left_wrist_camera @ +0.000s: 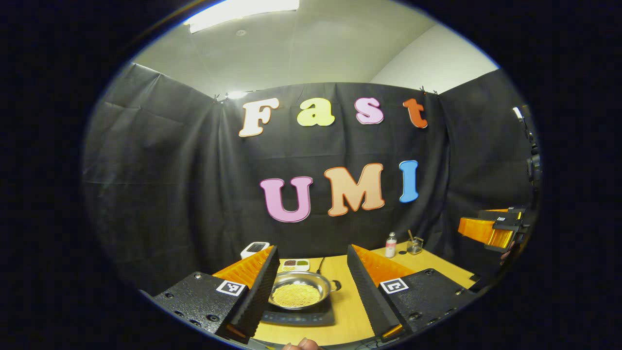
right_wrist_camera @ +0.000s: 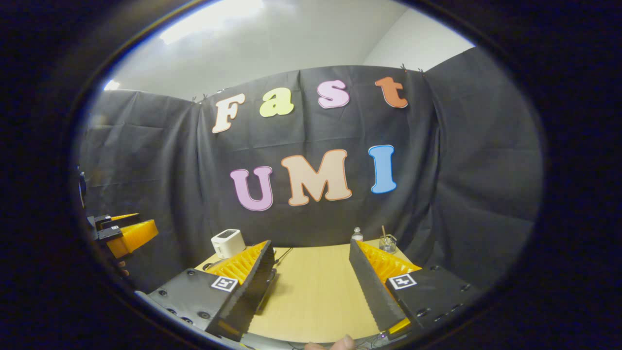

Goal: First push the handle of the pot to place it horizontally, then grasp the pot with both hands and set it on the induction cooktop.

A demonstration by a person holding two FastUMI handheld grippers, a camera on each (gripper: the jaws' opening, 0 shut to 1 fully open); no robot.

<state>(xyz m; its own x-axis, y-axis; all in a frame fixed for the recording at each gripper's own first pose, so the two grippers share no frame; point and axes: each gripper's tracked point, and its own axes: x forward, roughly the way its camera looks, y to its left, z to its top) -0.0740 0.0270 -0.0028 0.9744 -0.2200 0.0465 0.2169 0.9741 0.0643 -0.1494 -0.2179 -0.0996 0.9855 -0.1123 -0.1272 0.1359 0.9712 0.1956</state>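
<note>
The left tongs (left_wrist_camera: 308,291) stand wide open with nothing between the fingers, held well above and short of the pot (left_wrist_camera: 297,290). The right tongs (right_wrist_camera: 311,287) are just as wide open and empty, over bare bench (right_wrist_camera: 316,291). Each pair also appears at the edge of the other's view, off to the side and raised.

Seen between the left fingers, the pot sits on the cooktop (left_wrist_camera: 299,316), near the middle of the bench. It is a shallow steel pan filled with yellow grains. The pot looks already set where the task wants it, so I judge the work done or nearly done, with both tongs backed away.

The handle (left_wrist_camera: 335,286) is a short stub at the pot's right rim in the left gripper view. So the pot's long axis appears to run roughly left to right across the bench, the handle pointing right, though the fisheye makes the exact angle hard to tell. Whether there is a second handle on the far side I cannot tell; the left finger covers that rim.

Risks from here: the pot is full and shallow, so any knock from a descending finger could tip it and spill grains onto the cooktop. A sweep of the right tongs toward the handle could spin the pot off centre. Beyond the pot stand a small dish (left_wrist_camera: 295,264), a bottle (left_wrist_camera: 390,244) and a glass (left_wrist_camera: 414,246), which a careless reach could upset.
</note>
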